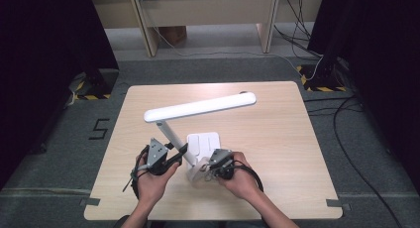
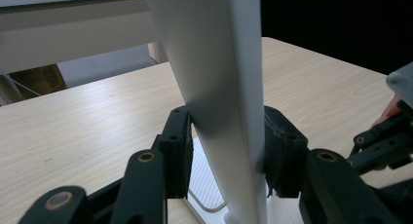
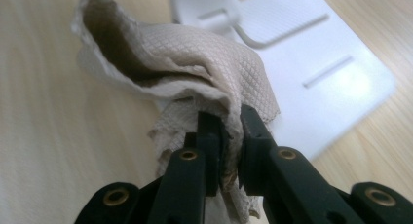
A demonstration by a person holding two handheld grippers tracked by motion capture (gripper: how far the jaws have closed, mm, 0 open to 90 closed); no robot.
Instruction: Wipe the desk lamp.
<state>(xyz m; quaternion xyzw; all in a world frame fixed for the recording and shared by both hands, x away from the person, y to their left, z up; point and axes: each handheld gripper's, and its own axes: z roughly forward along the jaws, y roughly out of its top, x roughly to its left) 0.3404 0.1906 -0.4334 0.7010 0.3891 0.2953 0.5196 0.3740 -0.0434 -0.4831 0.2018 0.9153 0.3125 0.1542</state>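
- High view: a white desk lamp (image 1: 198,120) is seen standing on a light wooden table (image 1: 277,139), its flat base (image 1: 204,141) set near the table's middle. From the base's front left corner the lamp's stem (image 1: 172,134) rises tilted to the left, and the long head bar (image 1: 200,107) is carried above and behind the base. The left gripper (image 1: 168,158) is held just left of the base, with the stem between its jaws. The right gripper (image 1: 212,169) is held just in front of the base, with a crumpled paper towel (image 1: 198,172) bunched at its tip, touching the base's front edge.
- Left gripper view: the stem (image 2: 214,97) is seen rising between the two black jaws. The right pad is pressed against it and the left pad is at its edge, so the stem is taken as grasped. The base (image 2: 209,195) is seen just below the pads.
- Right gripper view: the paper towel (image 3: 190,78) is clenched between the nearly closed jaws, its loose folds standing up beyond the tips. The base (image 3: 316,73) is seen beyond the towel, to the right, lying flat on the table (image 3: 53,126).
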